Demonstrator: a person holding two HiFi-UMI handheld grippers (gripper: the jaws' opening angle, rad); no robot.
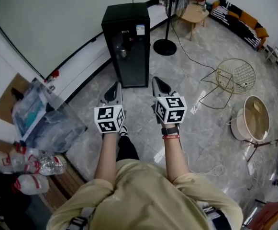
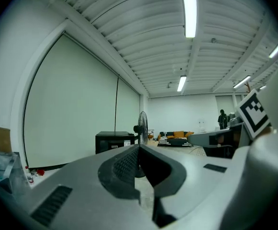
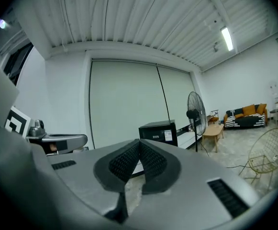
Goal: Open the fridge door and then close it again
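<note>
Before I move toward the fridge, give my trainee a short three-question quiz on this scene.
1. True or false: the black fridge has its door open.
2. In the head view, what stands just right of the black fridge? A) pedestal fan B) ladder C) bicycle
3. Fill in: the left gripper and right gripper both have their jaws ____.
Key: 1 false; 2 A; 3 shut.

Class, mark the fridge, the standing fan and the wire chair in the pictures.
fridge (image 1: 131, 56), head view, on its front door.
standing fan (image 1: 165, 47), head view, on its round base.
wire chair (image 1: 235, 74), head view, on its mesh seat.
</note>
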